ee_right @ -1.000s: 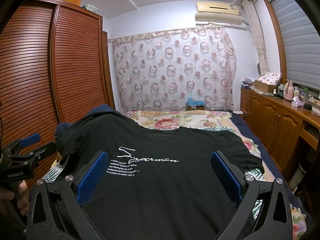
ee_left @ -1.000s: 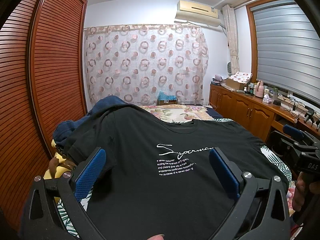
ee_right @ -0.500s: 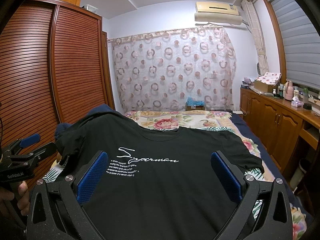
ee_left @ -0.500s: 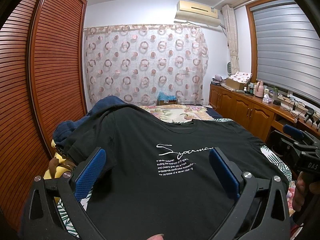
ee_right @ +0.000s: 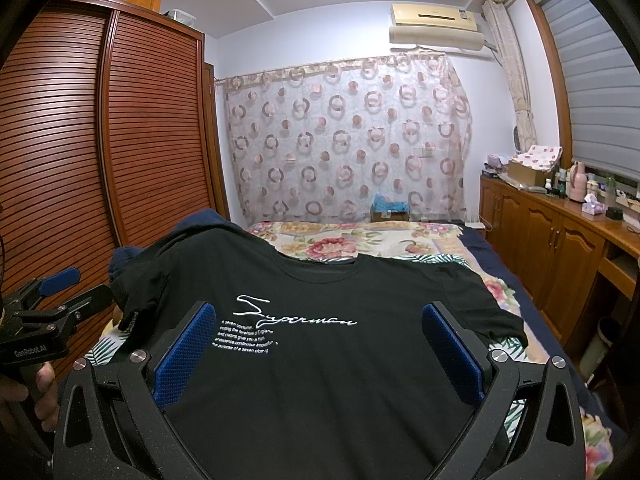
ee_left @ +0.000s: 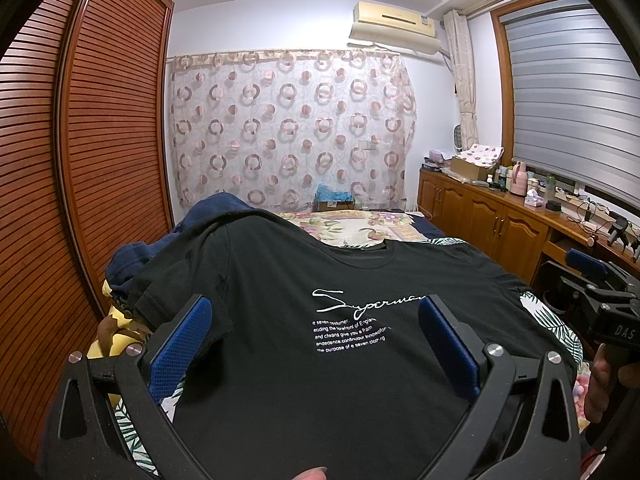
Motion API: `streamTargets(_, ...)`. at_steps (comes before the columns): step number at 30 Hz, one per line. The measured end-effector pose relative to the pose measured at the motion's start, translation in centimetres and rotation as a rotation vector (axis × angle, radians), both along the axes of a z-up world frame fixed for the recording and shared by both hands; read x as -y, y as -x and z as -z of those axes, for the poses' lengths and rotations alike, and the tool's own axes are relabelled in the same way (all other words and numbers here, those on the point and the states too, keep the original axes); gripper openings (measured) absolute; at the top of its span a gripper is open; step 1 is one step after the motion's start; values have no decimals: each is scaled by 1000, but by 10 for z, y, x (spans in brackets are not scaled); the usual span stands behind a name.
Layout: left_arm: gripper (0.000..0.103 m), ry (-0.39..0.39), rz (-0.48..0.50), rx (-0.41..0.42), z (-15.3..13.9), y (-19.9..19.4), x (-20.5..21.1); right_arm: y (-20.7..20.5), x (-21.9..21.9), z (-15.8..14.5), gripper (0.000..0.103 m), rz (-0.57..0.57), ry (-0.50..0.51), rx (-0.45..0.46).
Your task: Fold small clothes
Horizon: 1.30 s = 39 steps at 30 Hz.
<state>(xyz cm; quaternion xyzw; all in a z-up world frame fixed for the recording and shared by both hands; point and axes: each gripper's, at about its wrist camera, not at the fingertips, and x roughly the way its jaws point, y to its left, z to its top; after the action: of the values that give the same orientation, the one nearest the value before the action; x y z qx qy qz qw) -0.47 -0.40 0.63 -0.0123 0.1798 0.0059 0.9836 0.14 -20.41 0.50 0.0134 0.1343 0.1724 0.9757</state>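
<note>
The left tongs stand wide open with nothing between their blue pads, and the right tongs are the same, both hovering over the near, lower part of the black T-shirt. The shirt lies spread front-up on the bed, directly ahead of both tongs, its long axis running straight away from them: hem nearest, collar at the far end toward the curtain. Its left sleeve drapes over a pile of dark blue clothes beside the shirt on the wardrobe side, while the right sleeve lies flat on the cabinet side. By my judgement each tongs is nearer its own edge of the shirt, so the coming fold likely turns on a grip at the hem corners or the side edges. White script on the chest of the shirt reads "Superman", with small lines below it, partly legible: "the purpose of a seven clothing". Seen from the right wrist, the left tool's body reads "GenRoboLAI" or close to it; seen from the left wrist, the right tool shows "DAS". Beyond the shirt, the air conditioner hangs above the curtain.
</note>
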Motion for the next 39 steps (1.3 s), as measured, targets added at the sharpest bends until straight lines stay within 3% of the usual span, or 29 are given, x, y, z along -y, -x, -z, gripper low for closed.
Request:
streamTargets(30,103,0,1,2,-3,1,2,0,-2,1,103,-2,1,3)
streamTargets(39,103,-10,-24,-45,-9,-5,1,-14,-2,10,103,-38,-7,-38)
